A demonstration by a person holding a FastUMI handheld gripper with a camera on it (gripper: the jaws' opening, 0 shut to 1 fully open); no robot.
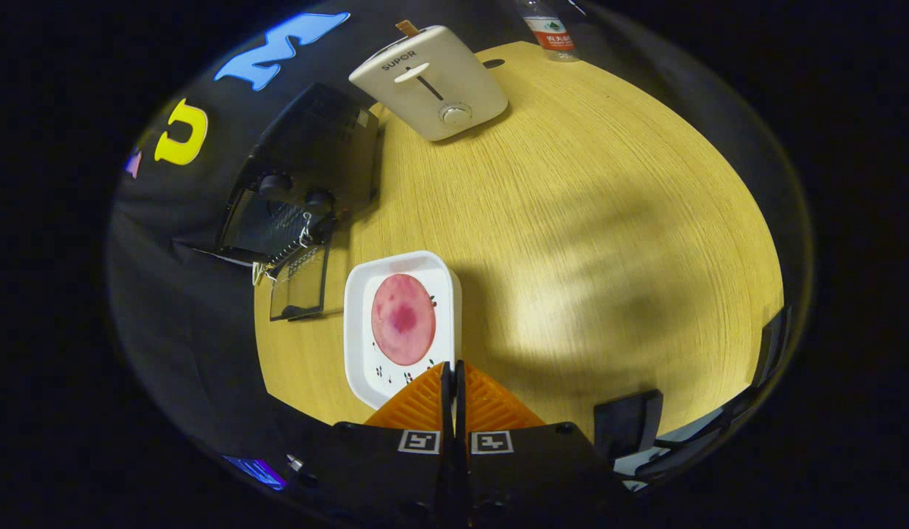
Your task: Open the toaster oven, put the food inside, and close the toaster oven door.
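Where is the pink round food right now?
In the gripper view, the pink round food lies in the white tray on the wooden table, just ahead of the closed fingers, near the toaster oven's open glass door.

The white toaster (430,81) bears the brand "SUPOR"; the bottle (548,28) label's print looks too small to read.

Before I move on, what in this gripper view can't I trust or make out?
- White tray: its near corner is covered by the closed gripper, so whether the fingers touch it is unclear.
- Toaster oven: door hangs open, but the cavity is too dark to see inside.
- Water bottle: its top is cut off at the view's edge.
- Pop-up toaster: the item in its slot is too small to identify.
- Pink round slice: food type unclear.
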